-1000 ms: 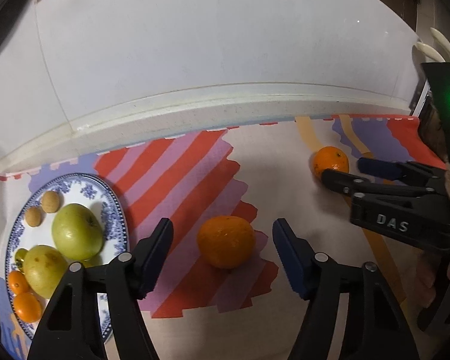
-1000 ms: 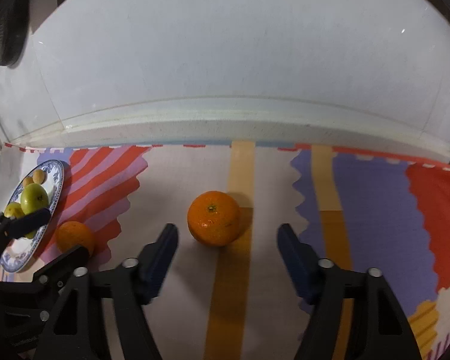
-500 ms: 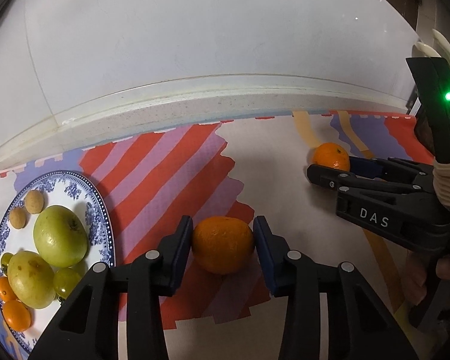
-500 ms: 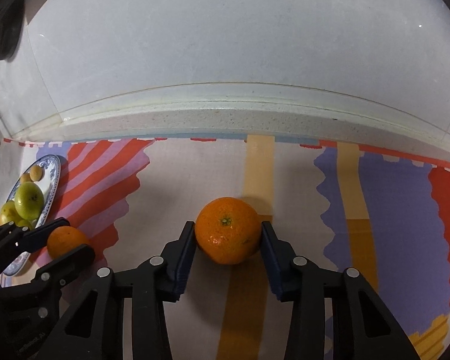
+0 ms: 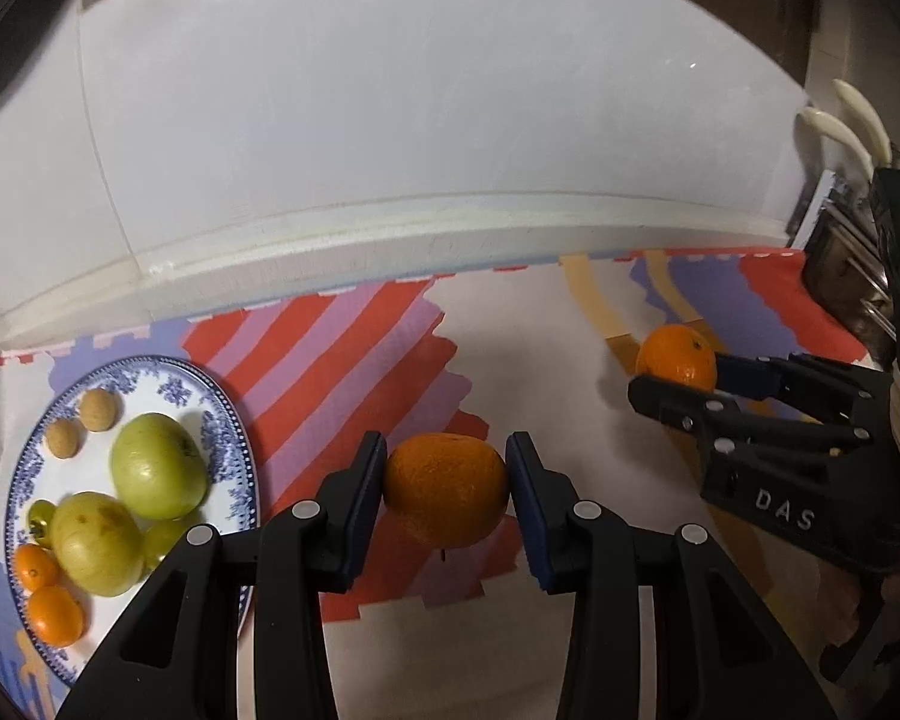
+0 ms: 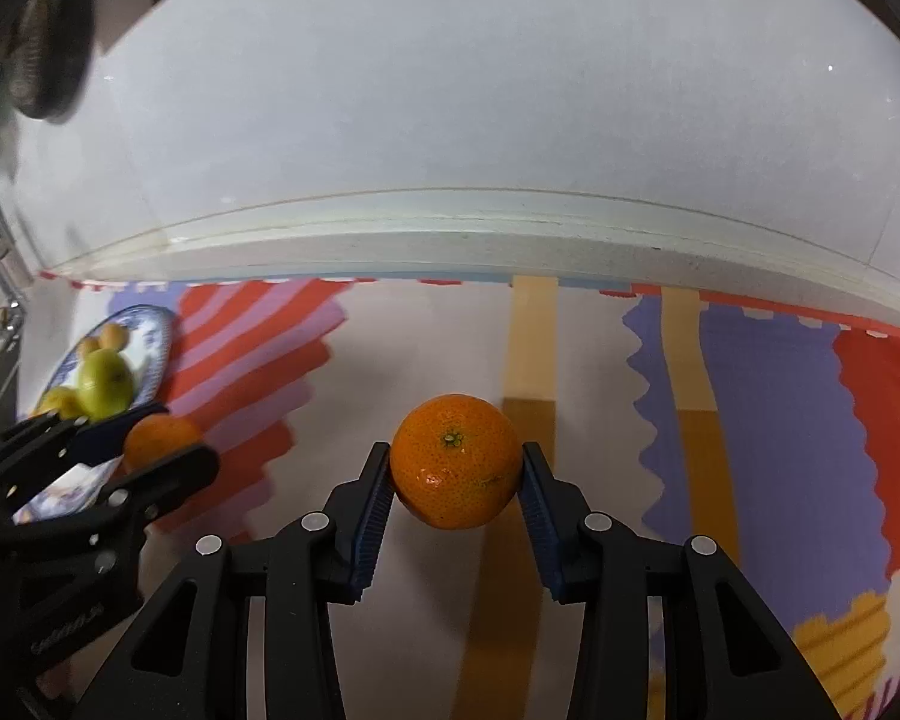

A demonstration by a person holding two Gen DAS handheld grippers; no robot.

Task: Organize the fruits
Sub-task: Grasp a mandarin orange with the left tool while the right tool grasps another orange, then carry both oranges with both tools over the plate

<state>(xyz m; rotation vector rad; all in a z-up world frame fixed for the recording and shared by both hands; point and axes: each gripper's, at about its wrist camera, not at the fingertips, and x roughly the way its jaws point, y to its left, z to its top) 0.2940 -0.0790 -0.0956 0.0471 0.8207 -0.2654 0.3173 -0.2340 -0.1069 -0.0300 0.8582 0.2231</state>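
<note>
Both grippers, open (a second ago), now clamp their oranges.

Dim light, fisheye-warped, blurred edges.

Two oranges point(image 5: 446, 498) point(image 6: 456, 461) gripped; plate point(image 5: 234, 450) holds fruit.

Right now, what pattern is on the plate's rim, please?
Blue floral print on white plate, clearest in the left wrist view.
</note>
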